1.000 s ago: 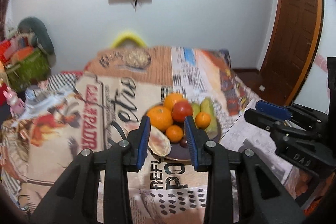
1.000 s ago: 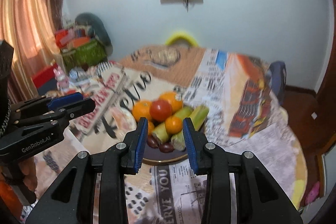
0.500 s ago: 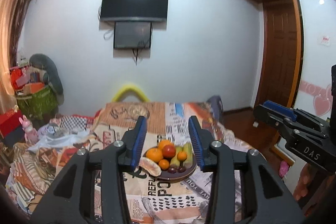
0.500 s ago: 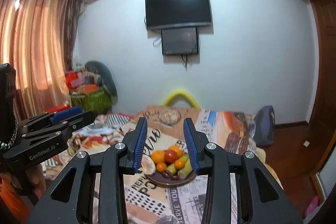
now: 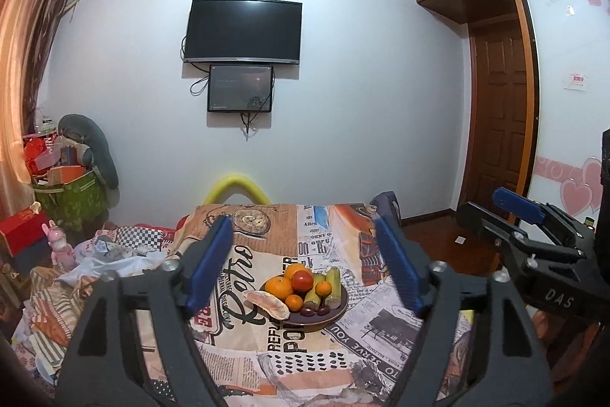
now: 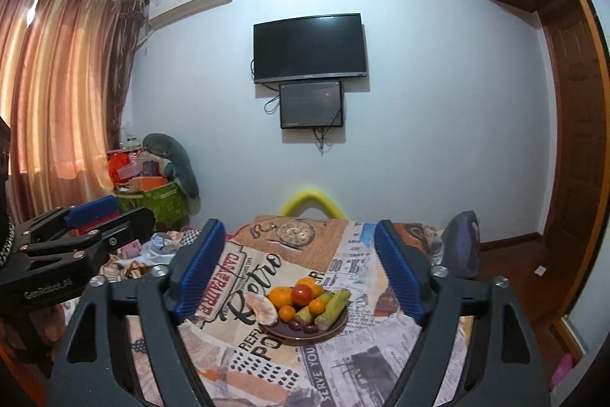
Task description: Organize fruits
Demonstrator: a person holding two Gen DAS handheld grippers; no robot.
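Both opening with nothing between the jaws: left gripper (image 5: 303, 267) and right gripper (image 6: 299, 266), framing the fruit plate (image 5: 335, 311) at lower centre.

Lower centre of frame, on 1 dark round plate (image 5: 309, 322): 4 round orange citrus fruits (image 5: 279, 286) (2 big, 2 small), 1 round red fruit (image 5: 303, 280), at least 2 pale green stalk pieces (image 5: 333, 287), 2 dark red-brown oval fruits (image 5: 308, 311), poss. a 3rd, 1 pale tan flat piece (image 5: 267, 304). Upper centre, on wall: 2 black screens (image 5: 244, 29), 1 lge, 1 sm.
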